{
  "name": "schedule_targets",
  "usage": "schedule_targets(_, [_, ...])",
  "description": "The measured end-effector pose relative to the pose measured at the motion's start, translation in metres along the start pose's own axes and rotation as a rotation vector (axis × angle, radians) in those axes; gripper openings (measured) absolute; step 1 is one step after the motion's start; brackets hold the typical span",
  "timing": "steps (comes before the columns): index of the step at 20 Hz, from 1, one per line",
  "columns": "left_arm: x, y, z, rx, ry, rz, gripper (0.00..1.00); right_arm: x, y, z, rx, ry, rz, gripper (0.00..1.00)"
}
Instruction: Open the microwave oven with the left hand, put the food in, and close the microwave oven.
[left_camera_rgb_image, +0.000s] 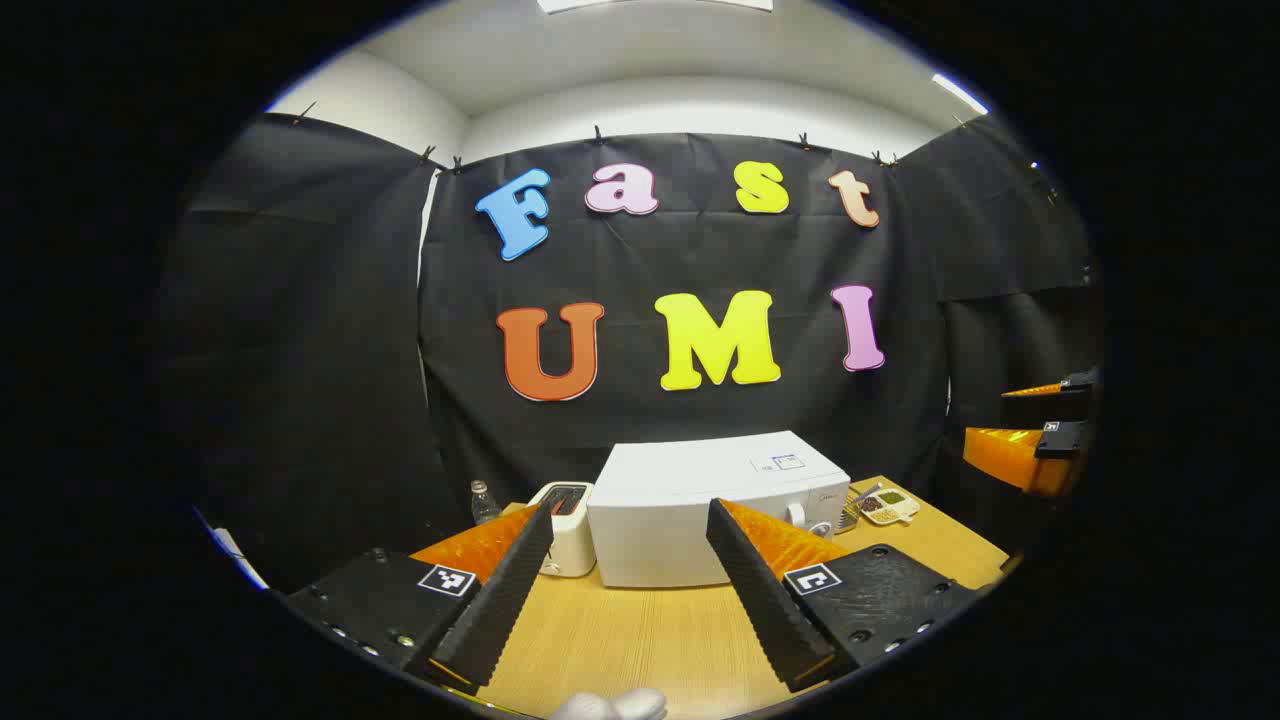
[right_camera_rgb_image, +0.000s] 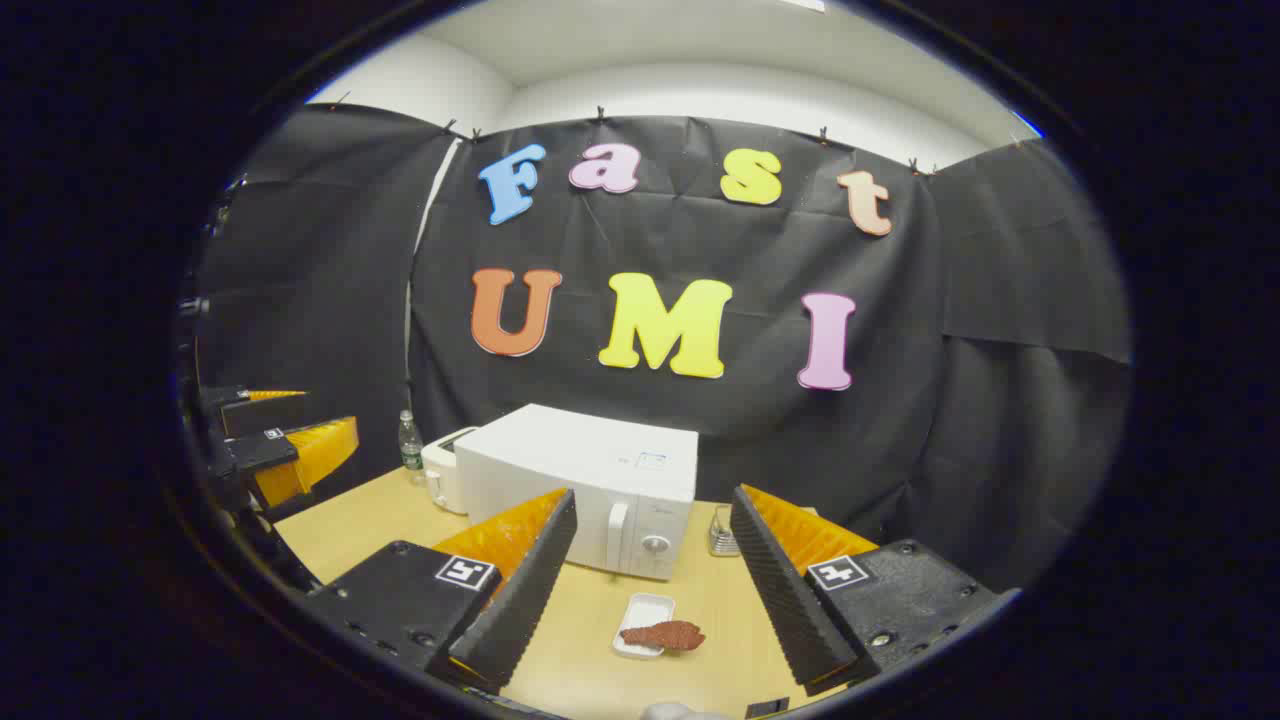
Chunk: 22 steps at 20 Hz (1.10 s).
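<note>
A white microwave (left_camera_rgb_image: 700, 505) stands shut on the wooden table (left_camera_rgb_image: 640, 640), ahead of my left gripper (left_camera_rgb_image: 632, 545), which is open and holds nothing. In the right gripper view the microwave (right_camera_rgb_image: 590, 480) shows its door handle (right_camera_rgb_image: 617, 530) and dials. In front of it lies a reddish-brown piece of food (right_camera_rgb_image: 664, 634) on a small white tray (right_camera_rgb_image: 643, 612). My right gripper (right_camera_rgb_image: 652, 545) hangs open above the table, short of the tray. The other gripper appears at the far right (left_camera_rgb_image: 1040, 440) of the left gripper view and at the far left (right_camera_rgb_image: 270, 440) of the right gripper view.
A white toaster (left_camera_rgb_image: 565, 525) stands left of the microwave, with a small clear bottle (left_camera_rgb_image: 483, 500) behind it. A divided dish of condiments (left_camera_rgb_image: 888, 505) and a metal rack (right_camera_rgb_image: 722, 532) sit to the microwave's right. Black cloth walls close the booth in.
</note>
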<state>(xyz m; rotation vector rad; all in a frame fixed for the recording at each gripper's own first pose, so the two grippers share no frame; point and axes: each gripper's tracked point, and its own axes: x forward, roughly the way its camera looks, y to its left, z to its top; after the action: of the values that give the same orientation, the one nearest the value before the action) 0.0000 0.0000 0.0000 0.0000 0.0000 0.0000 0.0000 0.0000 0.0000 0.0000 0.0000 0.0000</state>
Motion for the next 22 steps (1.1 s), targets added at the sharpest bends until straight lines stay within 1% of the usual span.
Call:
schedule_targets(1, [0.001,0.001,0.002,-0.001,0.000,0.003,0.96,0.002,0.001,0.001,0.001,-0.002,0.006,0.99])
schedule_targets(6, [0.008,-0.001,0.005,0.007,-0.014,0.011,0.96,0.010,-0.003,0.003,0.007,-0.012,0.010,0.98])
schedule_targets(11, [0.017,-0.005,0.001,0.001,-0.009,0.007,0.96,0.013,-0.017,0.000,0.029,-0.011,-0.014,0.98])
schedule_targets(14, [0.026,-0.013,-0.004,0.005,-0.001,-0.007,0.96,0.012,-0.030,-0.002,0.030,-0.005,-0.042,0.98])
schedule_targets(18, [0.045,-0.028,-0.014,0.007,-0.004,-0.029,0.96,0.013,-0.044,-0.002,0.037,0.004,-0.065,0.98])
schedule_targets(22, [0.071,-0.062,-0.045,-0.003,0.027,-0.076,0.96,0.013,-0.059,0.006,0.046,0.003,-0.082,0.98])
